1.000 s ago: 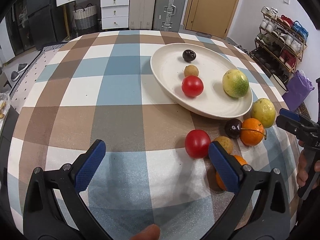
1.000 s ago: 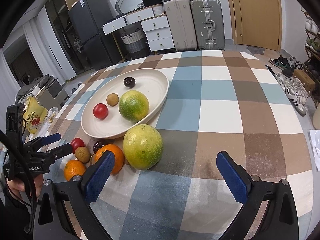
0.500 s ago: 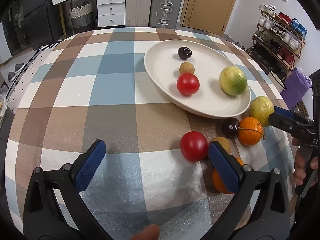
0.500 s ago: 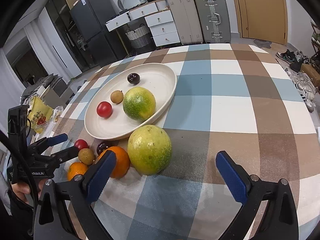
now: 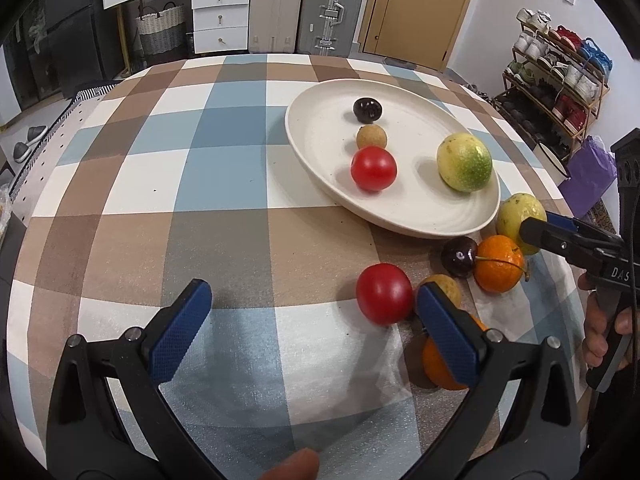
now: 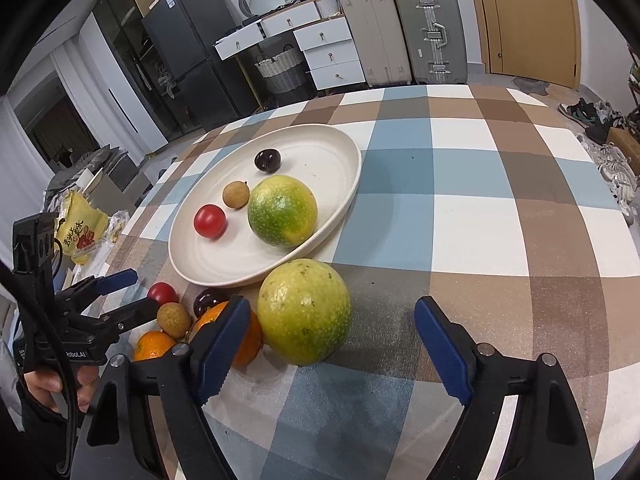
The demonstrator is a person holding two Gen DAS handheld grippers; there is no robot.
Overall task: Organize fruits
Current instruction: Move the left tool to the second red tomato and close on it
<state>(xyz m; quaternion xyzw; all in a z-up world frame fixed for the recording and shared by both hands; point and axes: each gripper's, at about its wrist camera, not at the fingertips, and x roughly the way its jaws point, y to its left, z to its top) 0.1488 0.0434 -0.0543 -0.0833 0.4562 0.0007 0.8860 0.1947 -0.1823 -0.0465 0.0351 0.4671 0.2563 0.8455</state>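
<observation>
Right gripper [image 6: 328, 344] spread, jaws closing around large round yellow-green fruit [image 6: 305, 311]; pads not yet touching. Fruit sits on checked tablecloth [image 6: 460, 216] at 6 o'clock of cream oval plate [image 6: 348, 184]. Centre pads across the widest girth, squeeze gently. Left gripper [image 5: 312, 312] spread, empty.

near orange [image 5: 440, 364] – half behind claw finger [image 5: 448, 336], person's hand [image 5: 600, 336] cut off

plates [image 5: 304, 148]: 1 | tomatoes: 2, plate [image 5: 373, 168], table [image 5: 384, 293] | cherries: 2, plate [image 5: 367, 109], table [image 5: 458, 256] | longans: 2, plate [image 5: 371, 136], table [image 6: 173, 319] | oranges: 2 [image 5: 499, 263] [image 6: 153, 345] | green fruits: 2, plate [image 5: 464, 162], table [image 6: 304, 311] | suitcases: 2 [image 6: 376, 32] [image 6: 430, 28]
</observation>
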